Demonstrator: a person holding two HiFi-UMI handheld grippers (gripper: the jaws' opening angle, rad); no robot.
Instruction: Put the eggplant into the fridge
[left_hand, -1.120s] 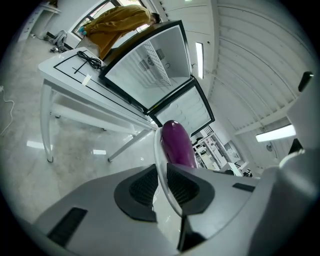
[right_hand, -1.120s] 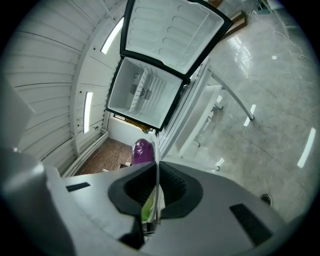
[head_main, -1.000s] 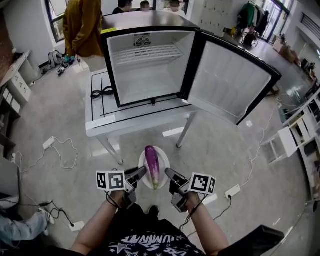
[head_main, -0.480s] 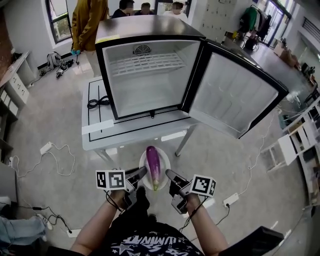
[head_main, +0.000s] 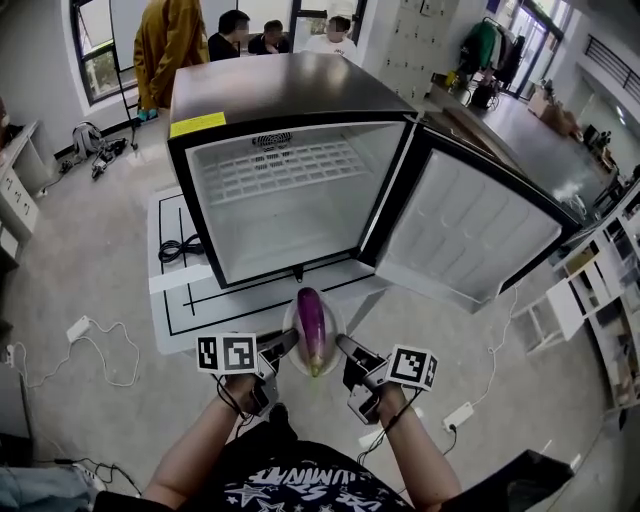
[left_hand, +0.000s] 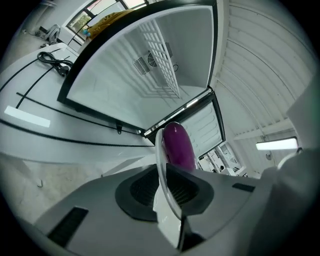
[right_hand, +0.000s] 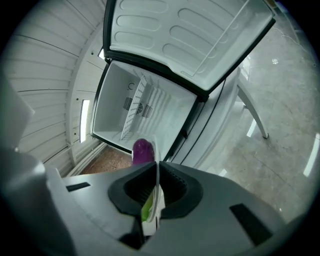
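A purple eggplant (head_main: 313, 322) with a green stem end lies on a white plate (head_main: 292, 355), held in the air just in front of the table. My left gripper (head_main: 283, 344) is shut on the plate's left rim (left_hand: 161, 165); my right gripper (head_main: 347, 349) is shut on its right rim (right_hand: 156, 192). The eggplant (left_hand: 178, 145) (right_hand: 142, 149) shows beyond the jaws in both gripper views. Ahead stands the small black fridge (head_main: 282, 95) on a white table (head_main: 185, 300), its door (head_main: 478, 225) swung wide to the right. Its white inside (head_main: 285, 215) holds a wire shelf (head_main: 275, 165).
A black cable (head_main: 176, 247) lies coiled on the table left of the fridge. Several people (head_main: 240, 35) stand behind the fridge. Cables and a power strip (head_main: 78, 328) lie on the floor at left. White shelving (head_main: 590, 290) stands at the right.
Both grippers have carried the plate with the eggplant forward to the table's edge, and the open fridge now looms larger and nearer. Neither grip has changed.
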